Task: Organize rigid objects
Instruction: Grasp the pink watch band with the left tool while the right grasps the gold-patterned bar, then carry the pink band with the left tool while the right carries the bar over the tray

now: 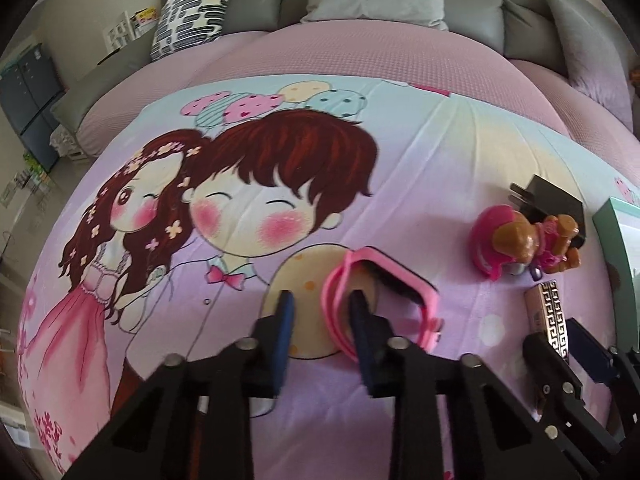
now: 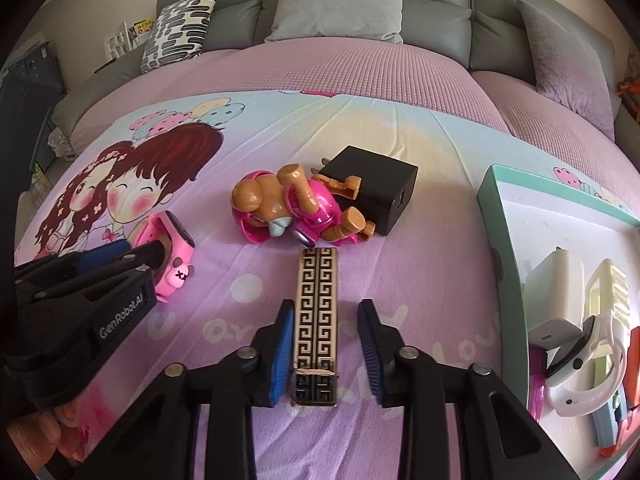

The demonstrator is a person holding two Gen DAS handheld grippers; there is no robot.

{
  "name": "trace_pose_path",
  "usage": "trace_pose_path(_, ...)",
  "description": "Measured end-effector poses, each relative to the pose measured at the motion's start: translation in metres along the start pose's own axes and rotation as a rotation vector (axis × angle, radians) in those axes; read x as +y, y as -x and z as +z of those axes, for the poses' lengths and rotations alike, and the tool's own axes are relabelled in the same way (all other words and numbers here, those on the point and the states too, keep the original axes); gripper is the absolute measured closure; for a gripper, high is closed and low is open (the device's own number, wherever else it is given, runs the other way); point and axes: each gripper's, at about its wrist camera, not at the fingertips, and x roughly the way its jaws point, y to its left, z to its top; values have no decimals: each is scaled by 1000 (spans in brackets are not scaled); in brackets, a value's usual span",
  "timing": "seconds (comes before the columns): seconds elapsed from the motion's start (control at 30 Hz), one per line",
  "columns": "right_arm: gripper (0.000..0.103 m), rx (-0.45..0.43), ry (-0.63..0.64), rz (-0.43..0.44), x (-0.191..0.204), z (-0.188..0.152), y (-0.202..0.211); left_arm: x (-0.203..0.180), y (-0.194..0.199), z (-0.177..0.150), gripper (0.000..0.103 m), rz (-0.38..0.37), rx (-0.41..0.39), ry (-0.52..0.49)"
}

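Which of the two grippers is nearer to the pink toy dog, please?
The right. The right gripper straddles the patterned box just below the pink toy dog; the left gripper sits farther left, at the pink watch.

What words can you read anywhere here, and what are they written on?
"GenRobot.AI": white print on the black body of the left gripper, in the right wrist view.
White letters printed on the purple bedsheet: partly covered, not readable.
Yellow sign by the wall: too small to read.

The green tray [image 2: 496, 216] is cut off at the right edge.
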Motion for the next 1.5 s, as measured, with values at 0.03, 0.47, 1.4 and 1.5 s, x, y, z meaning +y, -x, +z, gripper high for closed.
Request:
trace_pose_path(0.03, 81, 0, -1, 11, 0, 0, 0, -2, 0, 0, 90, -9, -1, -5)
trace_pose_path(0.47, 81, -39, -33, 53, -6, 4, 20, 12, 23, 8, 94, -96, -66, 75)
trace_pose_path(1.4, 81, -244, -318, -84, -144, -2, 125, -98, 134, 13, 94, -260, -309, -113)
trace_pose_path(1.5, 81, -237, -354, -121, -165, -9, 128, -123, 140, 9, 94, -291, -308, -157)
